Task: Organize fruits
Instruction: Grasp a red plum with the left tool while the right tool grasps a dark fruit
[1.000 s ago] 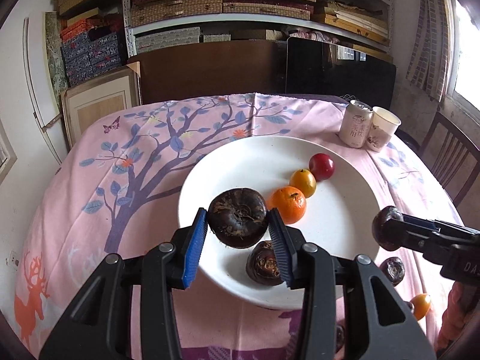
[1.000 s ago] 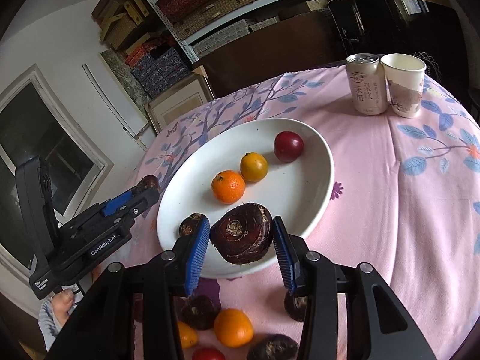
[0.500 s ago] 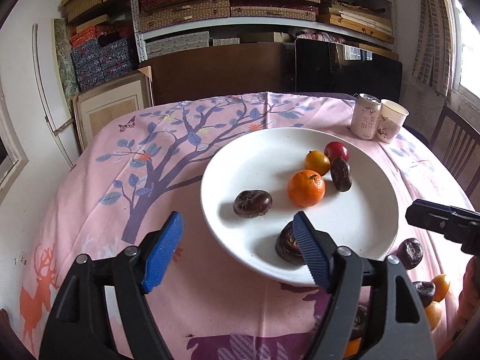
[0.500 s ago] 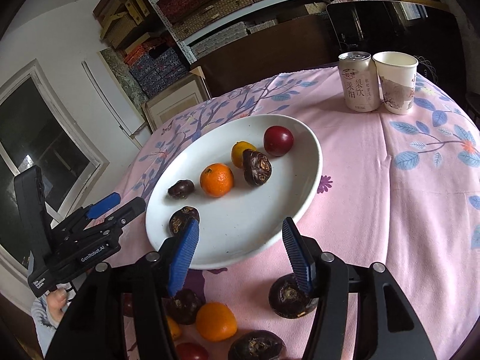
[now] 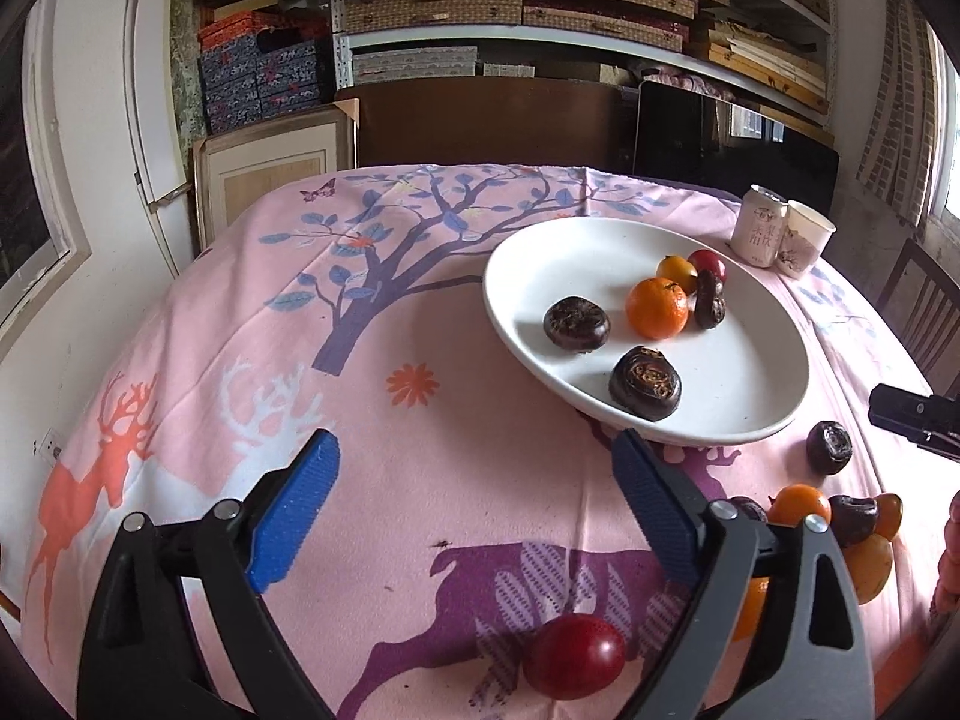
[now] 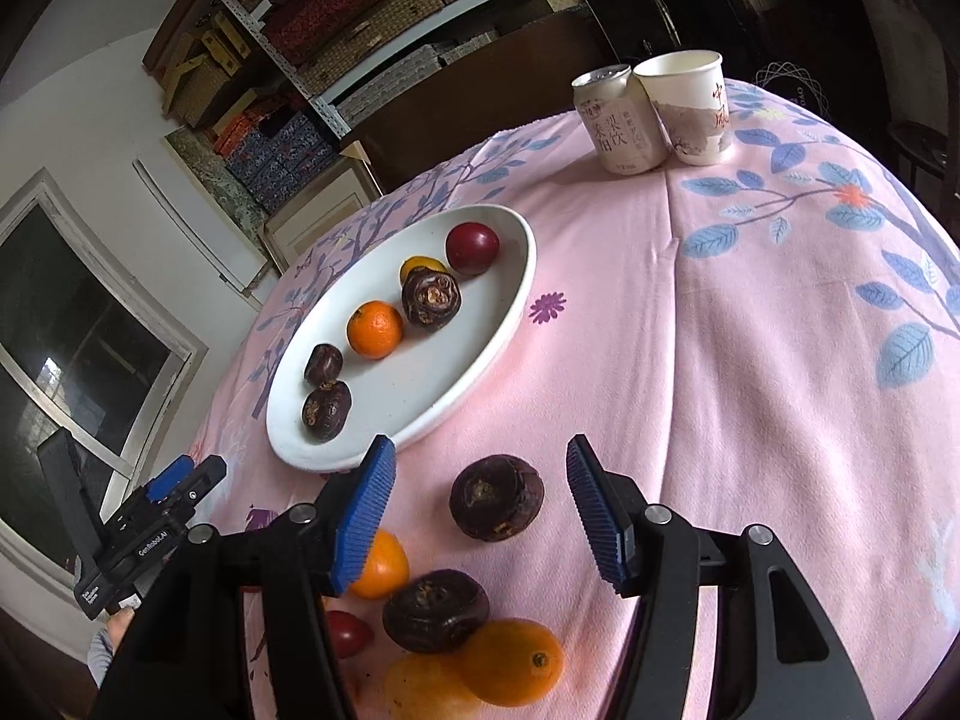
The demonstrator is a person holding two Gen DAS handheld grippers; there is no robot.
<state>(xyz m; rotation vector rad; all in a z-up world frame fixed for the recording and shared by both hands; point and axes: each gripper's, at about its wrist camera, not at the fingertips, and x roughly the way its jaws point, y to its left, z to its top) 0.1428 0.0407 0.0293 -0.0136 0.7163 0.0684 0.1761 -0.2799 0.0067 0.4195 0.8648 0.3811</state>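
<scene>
Several fruits at the lower right of the left wrist view were partly hidden behind the left gripper's point(image 5: 474, 498) right arm, so their count was hard to make out there; a red plum point(image 5: 574, 655) lay just below it, near the bottom edge. At the bottom of the right wrist view, two oranges point(image 6: 510, 662) were cut off by the frame and overlapped each other, with a dark water chestnut point(image 6: 436, 610) resting against them.

On the pink tablecloth point(image 5: 390, 312) stood a white plate point(image 6: 468, 384). It held six fruits: a red plum point(image 6: 472, 247) at its far end, a yellow-orange fruit point(image 6: 415, 267) half hidden behind a dark chestnut point(image 6: 431, 299), a mandarin point(image 6: 375, 329) in the middle, and two more dark chestnuts point(image 6: 326, 410) close together at the near end. A drink can point(image 6: 617, 120) and a paper cup point(image 6: 690, 108) touched each other in the upper right of that view, well apart from the plate.

Left gripper pointed down over bare cloth to the lower left of the plate, its jaws opening wide with nothing between them. Right gripper point(image 6: 480, 504) tilted down below the plate, jaws partly spread; one loose water chestnut point(image 6: 497, 497) lay on the cloth between the blue pads point(image 6: 363, 516), touched by neither.
</scene>
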